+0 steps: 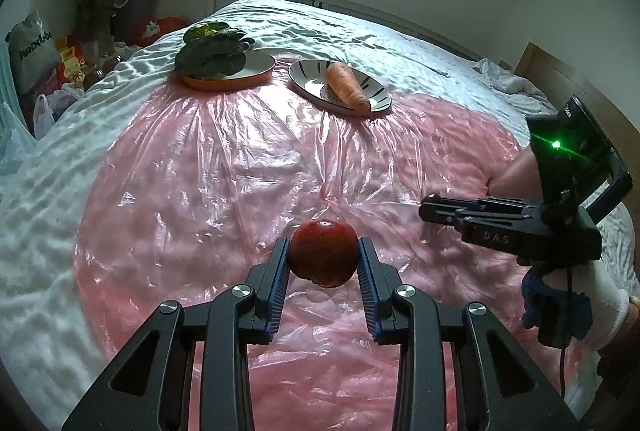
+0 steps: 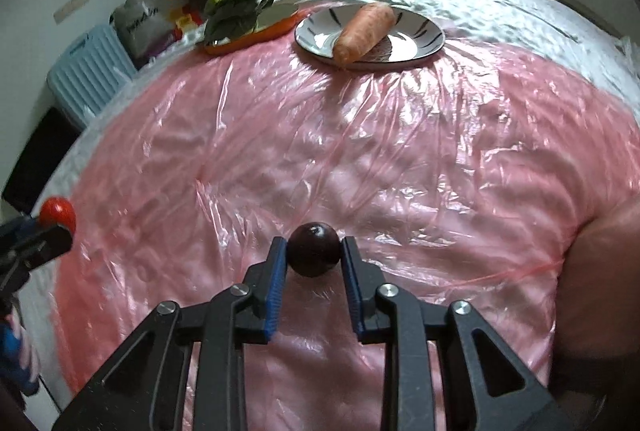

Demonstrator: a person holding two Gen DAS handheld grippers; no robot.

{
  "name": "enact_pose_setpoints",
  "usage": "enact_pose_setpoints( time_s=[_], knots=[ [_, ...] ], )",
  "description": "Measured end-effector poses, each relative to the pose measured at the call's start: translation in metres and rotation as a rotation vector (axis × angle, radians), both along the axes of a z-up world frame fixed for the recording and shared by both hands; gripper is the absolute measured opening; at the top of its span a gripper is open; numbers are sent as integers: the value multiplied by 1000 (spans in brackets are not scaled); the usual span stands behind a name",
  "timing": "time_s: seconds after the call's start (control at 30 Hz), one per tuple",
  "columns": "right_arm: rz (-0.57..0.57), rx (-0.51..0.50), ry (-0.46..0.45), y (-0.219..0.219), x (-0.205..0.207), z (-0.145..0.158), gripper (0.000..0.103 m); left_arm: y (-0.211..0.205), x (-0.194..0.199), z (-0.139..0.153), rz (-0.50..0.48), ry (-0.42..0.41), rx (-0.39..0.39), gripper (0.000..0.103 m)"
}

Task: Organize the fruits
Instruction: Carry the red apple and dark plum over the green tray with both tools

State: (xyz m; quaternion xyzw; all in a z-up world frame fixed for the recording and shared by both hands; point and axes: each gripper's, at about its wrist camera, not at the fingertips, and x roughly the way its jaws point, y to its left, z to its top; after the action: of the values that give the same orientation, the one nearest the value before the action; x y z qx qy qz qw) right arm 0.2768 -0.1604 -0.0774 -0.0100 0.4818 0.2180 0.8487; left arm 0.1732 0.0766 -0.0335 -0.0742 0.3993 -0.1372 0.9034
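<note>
Near the front edge of the pink plastic sheet [image 2: 360,135], a red apple [image 1: 323,253] is clamped by the left gripper [image 1: 324,263] and a dark plum [image 2: 313,250] by the right gripper [image 2: 313,257], so both should be raised gently, without further squeezing.

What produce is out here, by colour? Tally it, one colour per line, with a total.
Red: 1, apple
Dark purple: 1, plum
Orange: 1, carrot
Green: 1, leafy bunch
Total: 4
</note>
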Motion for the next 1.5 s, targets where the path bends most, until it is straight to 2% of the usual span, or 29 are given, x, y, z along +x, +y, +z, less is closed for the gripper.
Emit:
enact_pose_setpoints(
  time_s=[0.23,0.53,0.9,1.03,1.2,1.5],
  knots=[
    [-16,-5,-27,-6,-8,12,27,0,-8,8,5,-13,7,29],
    [-42,-19,-29,-20,-26,13,27,4,-18,16,12,-25,9,29],
    [12,-7,-75,-34,-96,38,27,-10,-46,33,-13,-45,22,29],
    [2,-2,-89,-58,-127,49,27,-32,-62,43,-55,-56,30,29],
    [-50,-11,-109,-108,-161,61,27,-81,-83,58,-145,-77,34,29],
    [-239,-29,-133,-229,-199,71,27,-199,-106,72,-343,-73,-1,29]
  ],
)
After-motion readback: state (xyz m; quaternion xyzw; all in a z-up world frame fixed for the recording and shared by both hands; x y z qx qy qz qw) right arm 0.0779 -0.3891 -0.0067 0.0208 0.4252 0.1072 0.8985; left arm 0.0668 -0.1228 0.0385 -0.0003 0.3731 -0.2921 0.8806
